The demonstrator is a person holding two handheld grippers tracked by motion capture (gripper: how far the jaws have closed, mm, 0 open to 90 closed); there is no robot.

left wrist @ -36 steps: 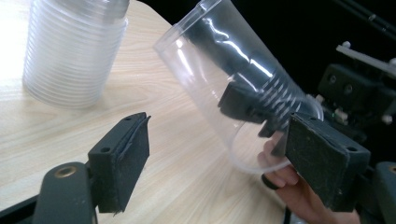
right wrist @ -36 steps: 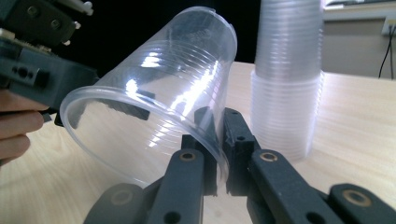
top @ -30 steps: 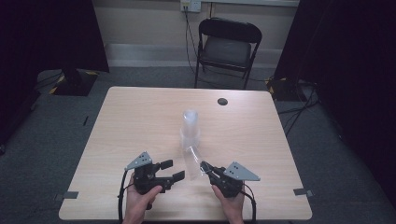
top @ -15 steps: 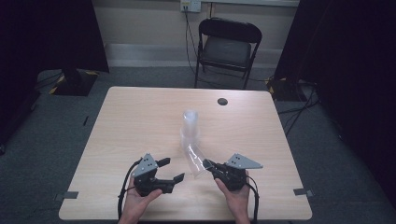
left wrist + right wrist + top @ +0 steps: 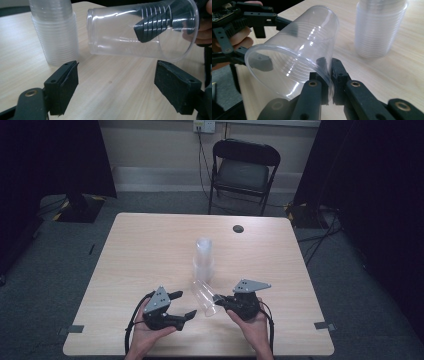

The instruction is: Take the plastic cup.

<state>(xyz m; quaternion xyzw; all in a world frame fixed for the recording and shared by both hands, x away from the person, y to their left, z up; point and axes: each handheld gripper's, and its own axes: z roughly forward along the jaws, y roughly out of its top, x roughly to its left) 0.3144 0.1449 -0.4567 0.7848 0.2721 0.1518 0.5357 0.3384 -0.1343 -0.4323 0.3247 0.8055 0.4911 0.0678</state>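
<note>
A clear cup (image 5: 204, 297) is held on its side above the near middle of the desk (image 5: 150, 255), base pointing toward the stack (image 5: 203, 259). It is gripped by the right claw (image 5: 226, 301): in the right gripper view the jaws are seen closed on the rim wall of the cup (image 5: 294, 52), one jaw inside the mouth and one outside. In the left gripper view the inner jaw is visible through the cup (image 5: 140, 27) wall.

The left claw (image 5: 184, 305) is held wide open and grips nothing. It is seen just left of the cup in the high view, not touching it. In the left gripper view its two pads (image 5: 63, 86) stand well apart, with the cup lying across the gap farther off and higher.

The stack (image 5: 56, 32) of nested clear cups stands upright at mid-desk, just beyond the base of the held cup; contact between the two cannot be told. A dark round grommet (image 5: 238, 228) is seen near the far edge of the desk. A black folding chair (image 5: 243, 170) stands behind the desk.
</note>
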